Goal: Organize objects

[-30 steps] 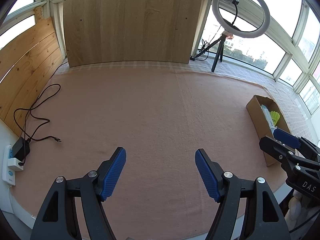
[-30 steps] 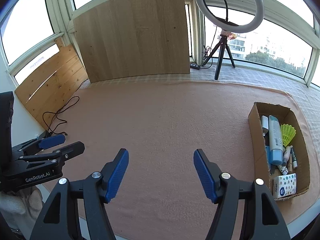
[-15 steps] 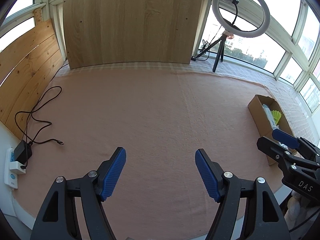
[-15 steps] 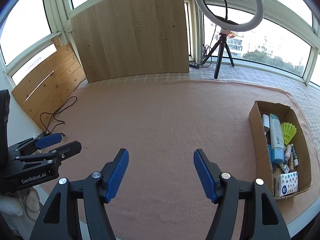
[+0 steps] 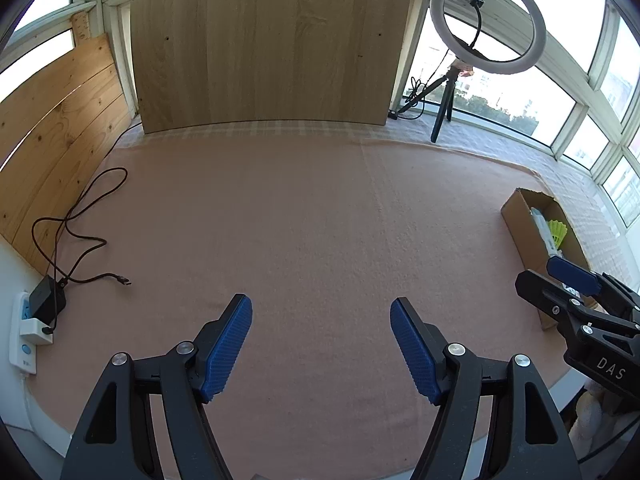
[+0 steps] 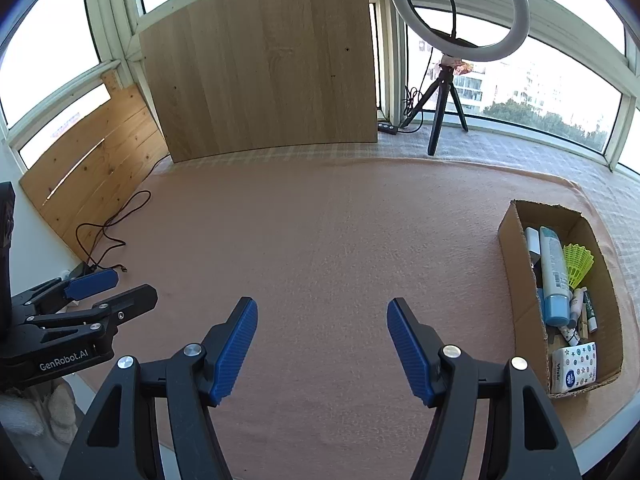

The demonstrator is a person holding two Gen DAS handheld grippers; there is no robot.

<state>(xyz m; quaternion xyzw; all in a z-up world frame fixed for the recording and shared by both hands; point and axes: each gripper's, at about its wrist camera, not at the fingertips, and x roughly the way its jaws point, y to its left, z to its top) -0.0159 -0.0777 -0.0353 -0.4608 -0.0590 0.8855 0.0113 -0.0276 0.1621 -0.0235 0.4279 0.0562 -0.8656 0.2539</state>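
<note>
A cardboard box (image 6: 516,280) stands at the right edge of the pink cloth and shows in the left wrist view (image 5: 520,224) too. It holds a blue bottle (image 6: 554,268), a green shuttlecock (image 6: 578,264), a tissue pack (image 6: 574,368) and several small tubes. My left gripper (image 5: 321,340) is open and empty above the near part of the cloth; it shows at the left of the right wrist view (image 6: 108,292). My right gripper (image 6: 322,340) is open and empty, left of the box.
A pink cloth (image 5: 312,232) covers the table. A wooden board (image 5: 264,44) leans at the back and wooden planks (image 5: 52,132) at the left. A black cable (image 5: 80,216) runs to a charger and power strip (image 5: 32,320). A ring light on a tripod (image 6: 456,40) stands back right.
Both grippers have drawn back and up a little, so the scene looks slightly farther away. Both stay open and empty.
</note>
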